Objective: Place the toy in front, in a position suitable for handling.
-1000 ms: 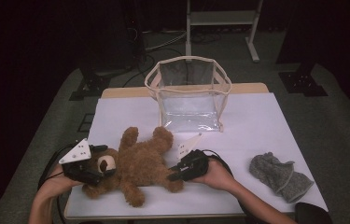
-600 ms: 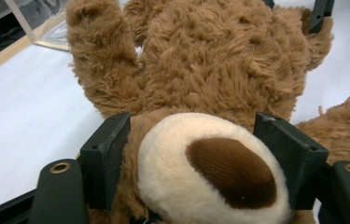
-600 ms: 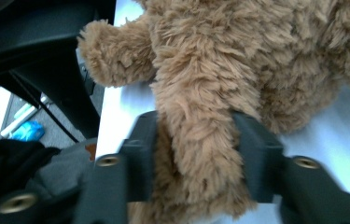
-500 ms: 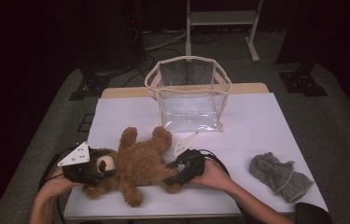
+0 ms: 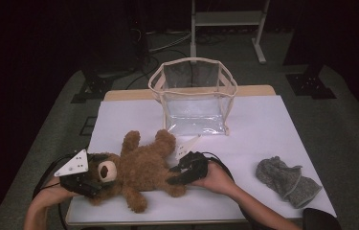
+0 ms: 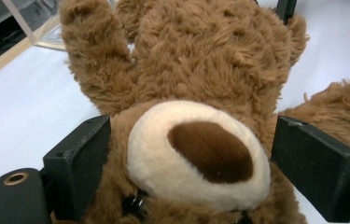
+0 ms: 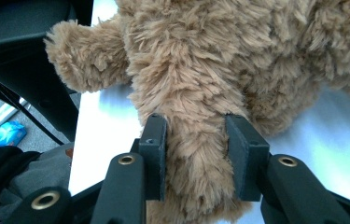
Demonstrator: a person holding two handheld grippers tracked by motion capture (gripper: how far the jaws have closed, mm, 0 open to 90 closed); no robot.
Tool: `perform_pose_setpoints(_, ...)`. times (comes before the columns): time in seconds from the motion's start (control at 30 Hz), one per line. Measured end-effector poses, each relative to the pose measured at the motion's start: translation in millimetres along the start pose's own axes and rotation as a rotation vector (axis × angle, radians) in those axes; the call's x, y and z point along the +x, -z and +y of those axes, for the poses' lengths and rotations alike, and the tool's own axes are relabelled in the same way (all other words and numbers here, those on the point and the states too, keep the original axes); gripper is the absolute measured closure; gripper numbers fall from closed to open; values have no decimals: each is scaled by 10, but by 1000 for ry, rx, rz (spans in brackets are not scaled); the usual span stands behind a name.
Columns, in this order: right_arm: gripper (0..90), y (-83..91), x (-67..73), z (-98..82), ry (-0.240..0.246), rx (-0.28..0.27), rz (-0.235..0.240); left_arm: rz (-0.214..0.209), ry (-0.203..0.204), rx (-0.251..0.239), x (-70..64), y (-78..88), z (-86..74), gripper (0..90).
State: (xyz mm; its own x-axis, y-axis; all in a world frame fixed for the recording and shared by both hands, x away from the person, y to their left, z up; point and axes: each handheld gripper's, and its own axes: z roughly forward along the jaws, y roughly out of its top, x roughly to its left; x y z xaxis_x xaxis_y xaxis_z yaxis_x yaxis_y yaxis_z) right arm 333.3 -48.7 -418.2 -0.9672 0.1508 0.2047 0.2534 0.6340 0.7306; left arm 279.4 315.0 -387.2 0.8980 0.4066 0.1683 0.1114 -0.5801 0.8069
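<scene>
Fingers of both grippers clamp the teddy bear (image 5: 139, 170) — left (image 6: 186, 168) its head, right (image 7: 196, 156), just closing, a leg.

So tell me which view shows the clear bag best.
The high view: the clear bag stands whole and open-topped at the table's far edge, beyond the teddy bear. The left gripper view catches just a corner of it at top left. The right gripper view looks at the bear's limb instead.

Brown plush teddy bear (image 5: 141, 172) lying face-up, limbs splayed, table's near-left.
</scene>
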Motion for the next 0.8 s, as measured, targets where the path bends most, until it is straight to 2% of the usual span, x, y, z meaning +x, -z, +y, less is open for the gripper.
perform_pose_setpoints(0.07,520,9,-13,-2,-19,-13,12,25,-29,38,0,-50,-30,122)
perform_pose_setpoints(0.17,393,2,-23,5,-37,-2,13,37,-27,59,30,-93,-31,126)
perform_pose_setpoints(0.27,390,-25,-26,2,-41,12,20,38,-16,60,47,-103,-23,162)
perform_pose_setpoints(0.3,392,-60,-17,1,-41,24,22,39,-18,64,53,-101,-19,201)
perform_pose_setpoints(0.4,423,-101,-15,3,-40,31,31,46,-10,67,67,-93,-22,242)
perform_pose_setpoints(0.43,474,-139,-18,14,-32,39,33,56,-11,69,60,-90,-25,288)
perform_pose_setpoints(0.5,499,-155,-20,20,-32,41,39,66,-19,72,52,-91,-23,320)
perform_pose_setpoints(0.57,561,-185,-25,31,-24,45,53,87,-34,74,25,-92,-11,344)
perform_pose_setpoints(0.63,584,-181,-37,33,-24,39,63,93,-24,70,29,-82,-6,356)
perform_pose_setpoints(0.8,638,-128,-37,41,-25,16,75,104,-31,57,24,-74,11,360)
